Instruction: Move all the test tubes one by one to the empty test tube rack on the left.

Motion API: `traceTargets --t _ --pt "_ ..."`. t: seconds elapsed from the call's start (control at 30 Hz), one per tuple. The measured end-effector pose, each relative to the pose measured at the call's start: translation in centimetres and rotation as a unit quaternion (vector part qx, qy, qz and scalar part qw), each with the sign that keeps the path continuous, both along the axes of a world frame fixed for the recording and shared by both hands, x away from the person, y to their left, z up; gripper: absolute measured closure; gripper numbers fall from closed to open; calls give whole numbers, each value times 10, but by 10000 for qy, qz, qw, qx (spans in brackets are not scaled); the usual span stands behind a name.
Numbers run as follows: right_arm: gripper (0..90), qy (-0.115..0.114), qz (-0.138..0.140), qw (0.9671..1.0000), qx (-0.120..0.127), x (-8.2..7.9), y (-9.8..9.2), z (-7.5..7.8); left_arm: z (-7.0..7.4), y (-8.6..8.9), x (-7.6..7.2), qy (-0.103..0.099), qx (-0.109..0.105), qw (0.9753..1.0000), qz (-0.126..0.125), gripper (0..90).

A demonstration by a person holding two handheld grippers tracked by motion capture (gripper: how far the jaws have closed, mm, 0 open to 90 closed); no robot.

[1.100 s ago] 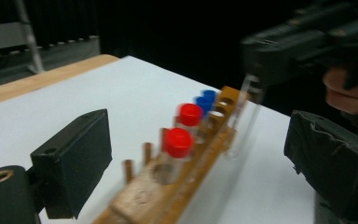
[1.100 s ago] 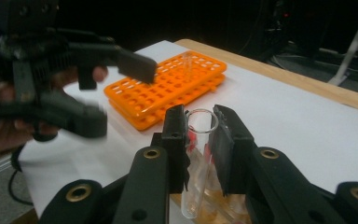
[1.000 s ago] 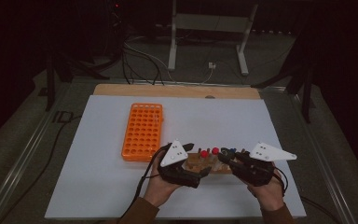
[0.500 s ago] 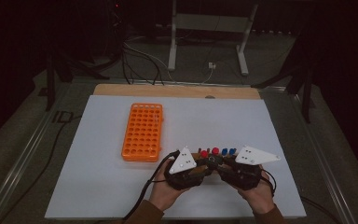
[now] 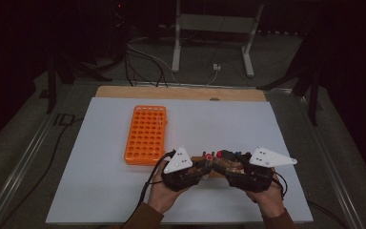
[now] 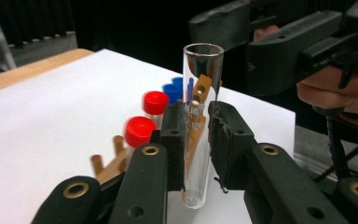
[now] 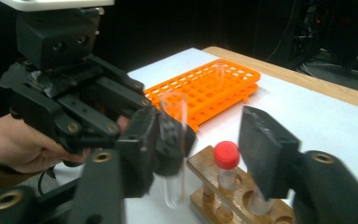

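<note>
— While held upright above the wooden rack [image 7: 223, 196], clear glass test tube [image 6: 200, 116] pinched between left gripper [image 6: 196, 135] jaws?
— Yes. Right gripper [image 7: 205, 154] spread wide, grasping nothing, beside red-capped tube [image 7: 226, 163].

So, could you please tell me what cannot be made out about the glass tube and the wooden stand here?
- Glass tube: in the left gripper view its middle is hidden by the left tongs.
- Wooden stand: in the right gripper view it is cut off by the bottom edge and partly hidden by the right tongs.
- In the high view the stand is too small to count its holes.
</note>
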State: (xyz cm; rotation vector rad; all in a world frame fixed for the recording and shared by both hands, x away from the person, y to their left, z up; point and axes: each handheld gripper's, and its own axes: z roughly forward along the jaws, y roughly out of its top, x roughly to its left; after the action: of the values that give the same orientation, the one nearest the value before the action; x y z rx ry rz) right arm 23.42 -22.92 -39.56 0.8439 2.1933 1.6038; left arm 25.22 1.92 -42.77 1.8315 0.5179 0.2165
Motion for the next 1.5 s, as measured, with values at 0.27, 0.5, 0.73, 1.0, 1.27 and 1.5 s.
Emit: traceTargets --t 0.27,0.5,0.73,1.0,1.27,1.5 --pt "270 97 -325 9994 -8 7 -13 -3 7 22 8 -47 -168 9991 387 763" --pt "106 107 -836 9964 -63 12 -27 -7 9 41 20 -189 -166 9954 929 762" --pt "0 88 -1172 9930 -64 13 -37 -6 7 69 40 -411 -220 9842 1710 761" --pt "0 101 -1326 9911 -21 13 -42 -7 -3 84 65 -488 -114 9734 2236 759" --pt "0 93 -1359 9907 -39 14 -43 -6 -18 84 86 -479 121 9616 2700 760" --pt "0 53 -1338 9910 -36 13 -44 -6 -30 83 102 -324 243 9537 2980 760"
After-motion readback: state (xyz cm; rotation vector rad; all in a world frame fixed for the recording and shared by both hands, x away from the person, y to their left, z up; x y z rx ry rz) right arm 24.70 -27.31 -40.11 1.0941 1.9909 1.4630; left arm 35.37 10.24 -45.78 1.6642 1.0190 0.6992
